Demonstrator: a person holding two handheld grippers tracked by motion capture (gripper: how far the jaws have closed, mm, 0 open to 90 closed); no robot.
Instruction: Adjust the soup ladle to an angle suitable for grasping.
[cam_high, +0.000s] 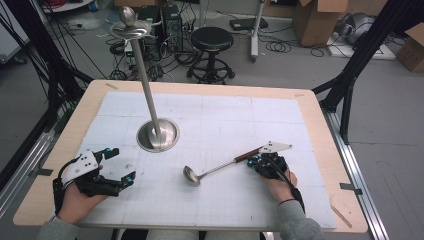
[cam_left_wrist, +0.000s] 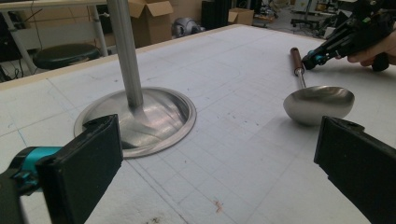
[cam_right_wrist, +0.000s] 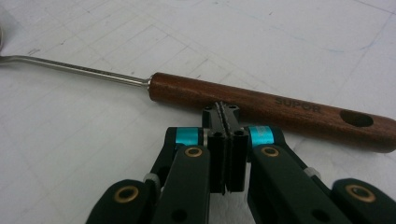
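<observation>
A steel ladle (cam_high: 220, 166) with a brown wooden handle (cam_right_wrist: 261, 105) lies on the white gridded board, its bowl (cam_left_wrist: 317, 103) toward the middle. My right gripper (cam_high: 252, 161) is shut with nothing between its jaws. Its tip (cam_right_wrist: 224, 109) rests right against the near side of the handle; whether it touches I cannot tell. My left gripper (cam_high: 121, 165) stays at the front left, open wide and empty (cam_left_wrist: 217, 128). It faces a steel stand whose round base (cam_left_wrist: 140, 116) carries a tall leaning pole (cam_high: 147, 85).
The stand's top carries a round plate with a shiny spoon-like piece (cam_high: 129, 17). Beyond the table's far edge (cam_high: 200, 86) are a black stool (cam_high: 212, 40), cardboard boxes (cam_high: 315, 20) and cables on the floor. Black frame posts (cam_high: 350, 70) flank the table.
</observation>
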